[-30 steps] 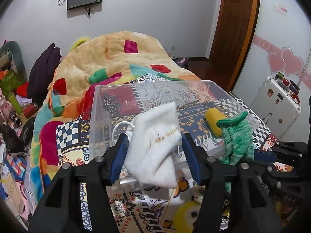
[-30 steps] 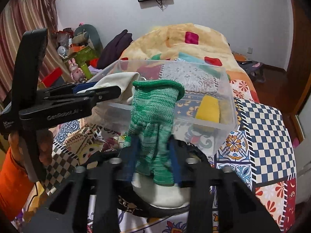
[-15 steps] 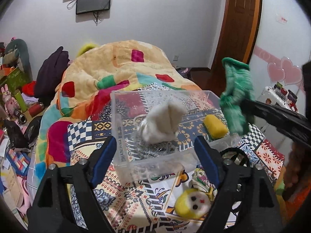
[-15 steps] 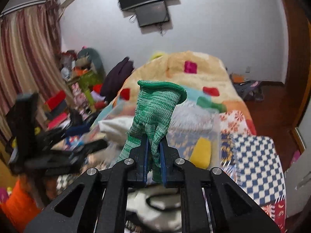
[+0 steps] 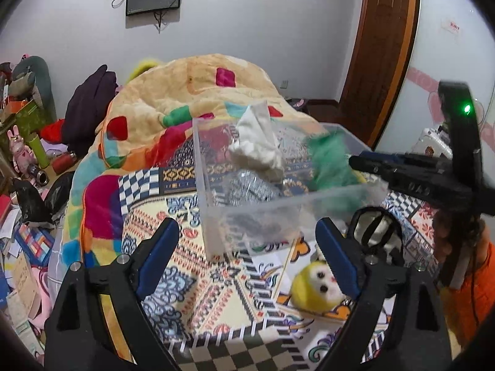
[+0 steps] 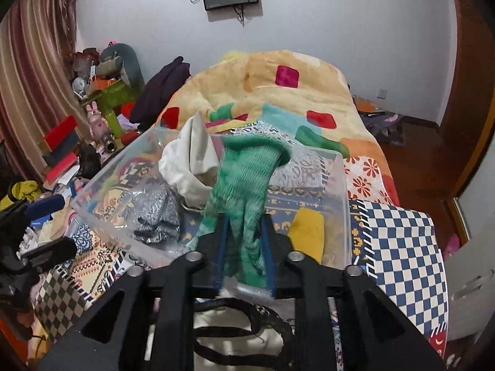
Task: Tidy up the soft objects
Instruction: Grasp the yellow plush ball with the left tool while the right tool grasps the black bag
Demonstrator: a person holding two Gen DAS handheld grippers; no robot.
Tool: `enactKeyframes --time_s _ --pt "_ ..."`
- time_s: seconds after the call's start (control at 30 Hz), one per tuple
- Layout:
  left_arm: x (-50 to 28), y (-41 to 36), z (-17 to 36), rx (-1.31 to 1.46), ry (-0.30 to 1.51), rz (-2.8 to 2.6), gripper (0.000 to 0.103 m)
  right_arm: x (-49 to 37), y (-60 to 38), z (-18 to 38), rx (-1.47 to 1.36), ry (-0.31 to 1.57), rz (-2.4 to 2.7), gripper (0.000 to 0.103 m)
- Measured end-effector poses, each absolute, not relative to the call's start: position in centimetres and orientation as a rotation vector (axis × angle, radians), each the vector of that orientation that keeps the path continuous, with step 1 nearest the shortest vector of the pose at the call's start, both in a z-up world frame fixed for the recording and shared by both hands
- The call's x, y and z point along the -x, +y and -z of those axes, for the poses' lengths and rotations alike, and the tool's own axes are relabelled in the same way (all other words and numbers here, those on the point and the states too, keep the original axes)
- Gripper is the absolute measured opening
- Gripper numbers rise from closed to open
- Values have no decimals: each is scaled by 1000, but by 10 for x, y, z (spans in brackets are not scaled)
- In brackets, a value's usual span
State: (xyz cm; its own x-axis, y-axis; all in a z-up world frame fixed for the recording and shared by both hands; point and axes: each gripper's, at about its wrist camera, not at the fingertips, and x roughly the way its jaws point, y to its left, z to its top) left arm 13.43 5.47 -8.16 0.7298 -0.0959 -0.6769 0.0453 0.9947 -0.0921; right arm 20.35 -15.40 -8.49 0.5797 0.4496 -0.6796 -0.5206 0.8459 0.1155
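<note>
A clear plastic bin stands on the patterned bedspread. In it lie a white cloth, a grey speckled item and a yellow soft piece. My left gripper is open and empty, in front of the bin. My right gripper is shut on a green knit glove, held over the bin's near edge; the glove is blurred in the left wrist view.
A yellow plush toy and a white bag with black handles lie on the bedspread in front of the bin. A bunched quilt is behind it. Clutter lines the floor at left.
My left gripper let go of the white cloth into the bin and drew back, open. My right gripper swung the green glove up and then down over the bin.
</note>
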Motion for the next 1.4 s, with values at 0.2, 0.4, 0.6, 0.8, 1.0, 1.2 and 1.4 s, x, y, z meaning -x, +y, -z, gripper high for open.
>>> enactKeyframes --time_s 0.2,0.4,0.6,0.8,1.0,1.2,1.4 --pt "-117 46 93 79 787 108 90 -179 -168 68 104 701 -570 53" --pt "-105 32 105 76 829 135 90 -141 -188 66 63 684 -602 81" --pt "-94 19 122 66 878 164 90 -126 -189 93 54 800 -656 81" --pt "-93 12 125 48 849 137 90 -124 -181 119 45 866 -681 81" --pt "-102 3 126 31 846 162 70 -127 -177 125 -6 902 -762 52" --pt "-108 -3 132 40 858 201 42 -120 -177 124 -20 885 -772 19" --pt "-100 4 124 59 829 201 40 -112 -189 107 -39 811 -746 12"
